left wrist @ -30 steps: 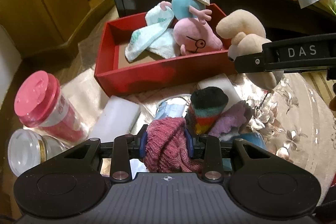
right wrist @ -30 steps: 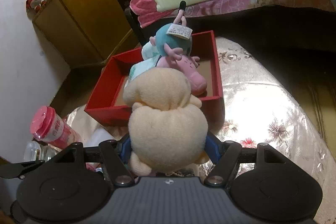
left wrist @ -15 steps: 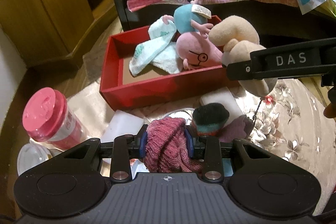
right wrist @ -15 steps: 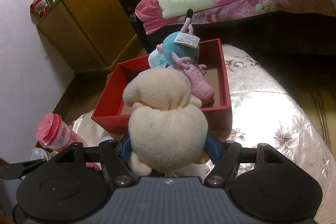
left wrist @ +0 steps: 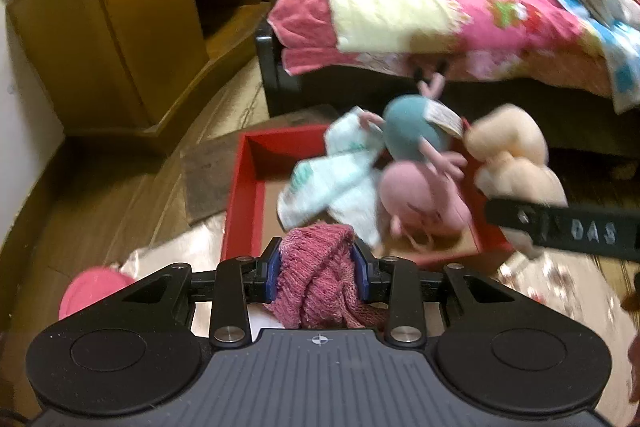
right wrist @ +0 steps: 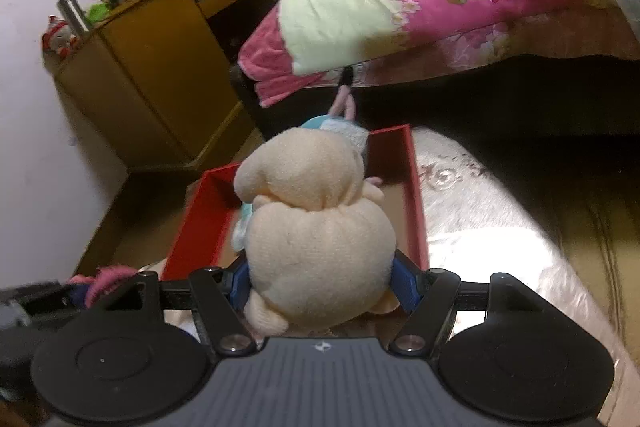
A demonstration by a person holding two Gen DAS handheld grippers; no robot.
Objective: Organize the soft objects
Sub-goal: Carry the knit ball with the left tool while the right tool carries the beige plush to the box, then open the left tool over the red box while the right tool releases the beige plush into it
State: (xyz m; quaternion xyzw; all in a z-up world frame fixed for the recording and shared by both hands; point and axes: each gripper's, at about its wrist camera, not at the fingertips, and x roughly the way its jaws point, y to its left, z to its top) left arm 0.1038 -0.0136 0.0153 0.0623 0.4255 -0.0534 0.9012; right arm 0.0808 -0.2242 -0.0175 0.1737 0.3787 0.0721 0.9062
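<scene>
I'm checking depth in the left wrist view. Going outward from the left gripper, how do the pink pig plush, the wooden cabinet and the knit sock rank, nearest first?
1. Knit sock, clamped in the left gripper.
2. Pink pig plush, ahead and right, in the red box.
3. Wooden cabinet, far left.

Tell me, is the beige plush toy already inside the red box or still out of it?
Still out. The right gripper is shut on the beige plush toy, holding it above the red box, near its right side.
</scene>
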